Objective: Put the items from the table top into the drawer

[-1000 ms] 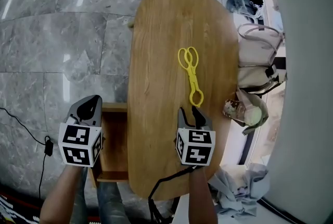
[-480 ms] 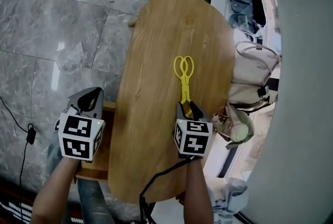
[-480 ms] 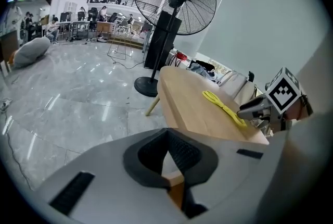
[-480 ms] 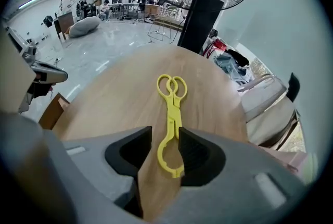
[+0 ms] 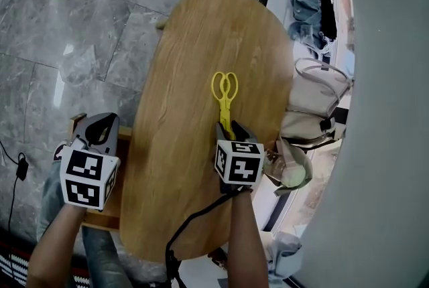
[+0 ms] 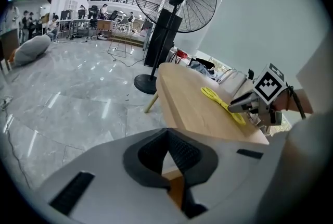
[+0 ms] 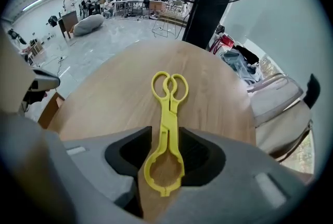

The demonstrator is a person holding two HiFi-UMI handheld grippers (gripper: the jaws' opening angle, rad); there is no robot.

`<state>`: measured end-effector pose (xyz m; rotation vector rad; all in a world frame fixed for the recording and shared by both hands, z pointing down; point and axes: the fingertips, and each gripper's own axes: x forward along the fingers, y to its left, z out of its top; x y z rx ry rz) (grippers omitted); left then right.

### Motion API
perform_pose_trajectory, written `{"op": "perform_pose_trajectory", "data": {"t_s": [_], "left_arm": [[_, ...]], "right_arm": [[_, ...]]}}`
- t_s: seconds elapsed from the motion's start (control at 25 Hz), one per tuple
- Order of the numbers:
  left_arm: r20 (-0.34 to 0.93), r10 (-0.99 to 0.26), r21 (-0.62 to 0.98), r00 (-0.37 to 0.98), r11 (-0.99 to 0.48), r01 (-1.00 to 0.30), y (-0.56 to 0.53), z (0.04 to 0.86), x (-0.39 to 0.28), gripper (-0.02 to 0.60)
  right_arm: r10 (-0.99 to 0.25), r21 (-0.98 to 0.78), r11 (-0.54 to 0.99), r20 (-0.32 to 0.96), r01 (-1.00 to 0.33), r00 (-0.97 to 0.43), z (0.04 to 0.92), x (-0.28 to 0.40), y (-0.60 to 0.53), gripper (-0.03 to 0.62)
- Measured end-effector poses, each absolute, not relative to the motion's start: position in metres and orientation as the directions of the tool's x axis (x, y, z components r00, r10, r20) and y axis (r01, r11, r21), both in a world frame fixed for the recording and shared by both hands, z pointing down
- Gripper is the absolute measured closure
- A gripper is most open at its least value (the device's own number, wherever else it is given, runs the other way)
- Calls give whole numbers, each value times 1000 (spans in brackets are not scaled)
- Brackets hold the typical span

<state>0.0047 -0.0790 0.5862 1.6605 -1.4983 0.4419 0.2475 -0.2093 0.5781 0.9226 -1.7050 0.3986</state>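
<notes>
Tongs point(image 5: 224, 100) on table point(image 5: 175, 166), drawer point(image 5: 100, 221) at left

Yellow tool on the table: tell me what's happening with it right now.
A person is working two handheld grippers. The right gripper has its tongs open on either side of the yellow scissor-handled tool, which lies flat on the wooden table and is not yet gripped. The left gripper is shut and empty, held over the open drawer beside the table.
</notes>
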Motion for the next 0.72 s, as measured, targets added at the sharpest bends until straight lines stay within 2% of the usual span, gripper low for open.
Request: {"op": "perform_pose_trajectory", "data": {"t_s": [0.72], "left_arm": [[733,-640,336,232,44,-941,-63,588,0,586]], "right_arm": [[-320,102,612,939,-784,-128,592,243,-226,448]]}}
